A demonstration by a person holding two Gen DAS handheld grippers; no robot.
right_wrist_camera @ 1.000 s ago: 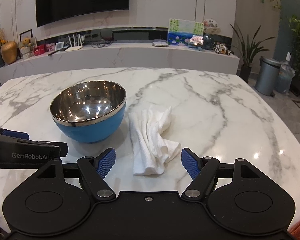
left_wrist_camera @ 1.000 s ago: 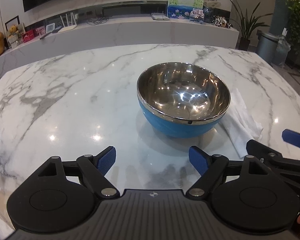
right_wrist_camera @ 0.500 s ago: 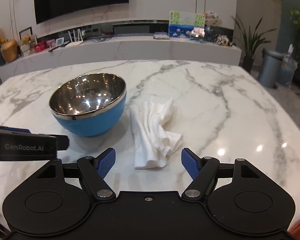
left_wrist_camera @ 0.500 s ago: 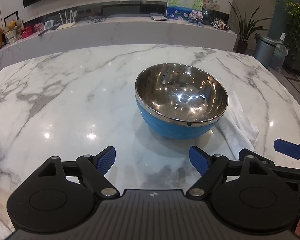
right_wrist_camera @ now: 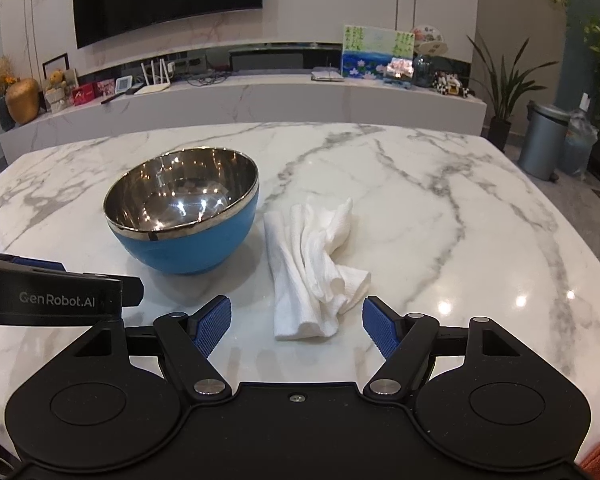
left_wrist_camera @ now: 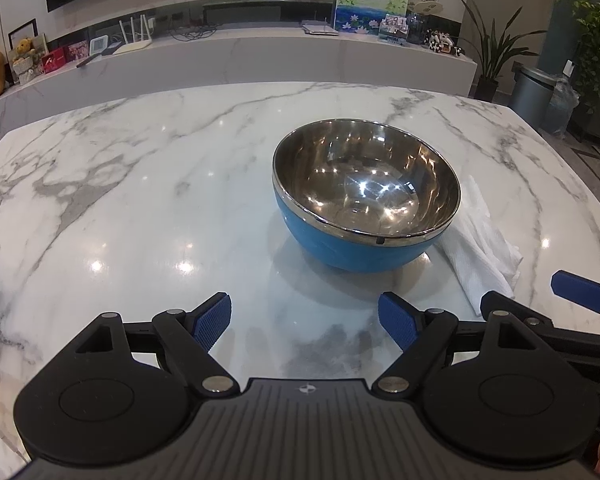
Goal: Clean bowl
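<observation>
A blue bowl with a shiny steel inside stands upright on the marble table; it also shows in the right wrist view. A crumpled white cloth lies just right of the bowl, also seen in the left wrist view. My left gripper is open and empty, short of the bowl's near side. My right gripper is open and empty, with the cloth's near end between its fingertips. The left gripper's side shows in the right wrist view.
The marble table ends at a rounded edge on the right. Beyond it stands a long white sideboard with small items. A grey bin and plants stand on the floor at the right.
Both grippers have crept forward a little; the cloth now sits closer between the right fingertips. Bowl and cloth have not moved. Both grippers stay open.
</observation>
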